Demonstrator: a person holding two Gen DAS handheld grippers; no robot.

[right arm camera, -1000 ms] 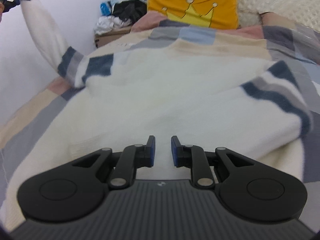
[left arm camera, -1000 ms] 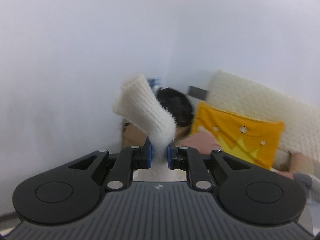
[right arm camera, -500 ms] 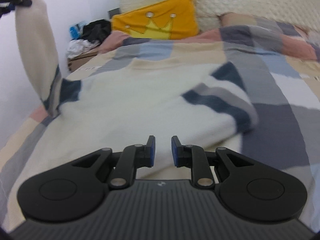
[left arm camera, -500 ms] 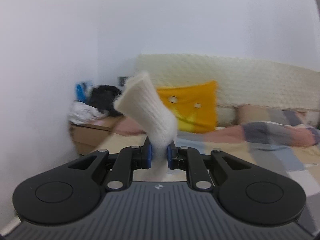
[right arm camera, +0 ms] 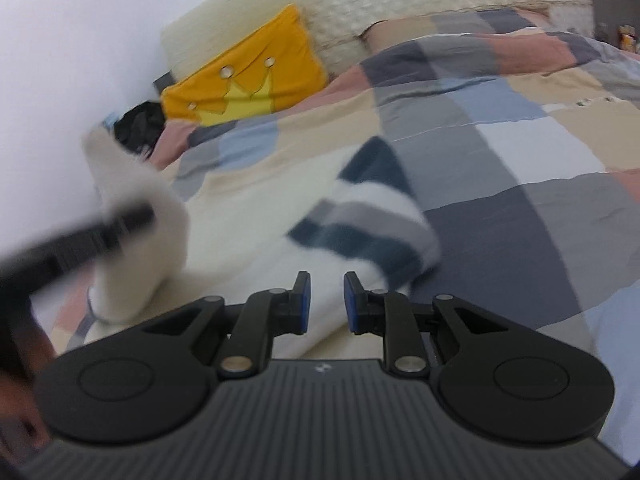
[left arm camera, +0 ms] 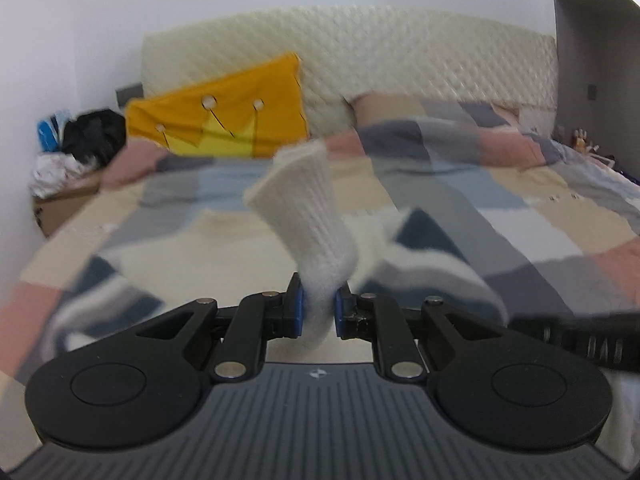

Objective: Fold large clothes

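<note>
Sweater [right arm camera: 256, 216] lies spread on the checked bed cover [right arm camera: 520, 128]: soft, fuzzy knit, light, floppy, so we judge the ribbed cuff [left arm camera: 308, 208] the best hold. Left gripper [left arm camera: 319, 312] pinches that cuff, raised. Right gripper [right arm camera: 325, 300] hangs over the body, jaws apart, empty. Since a second ago, the left has swung from the wall toward the bed's middle, carrying the sleeve [right arm camera: 136, 240] inward.
</note>
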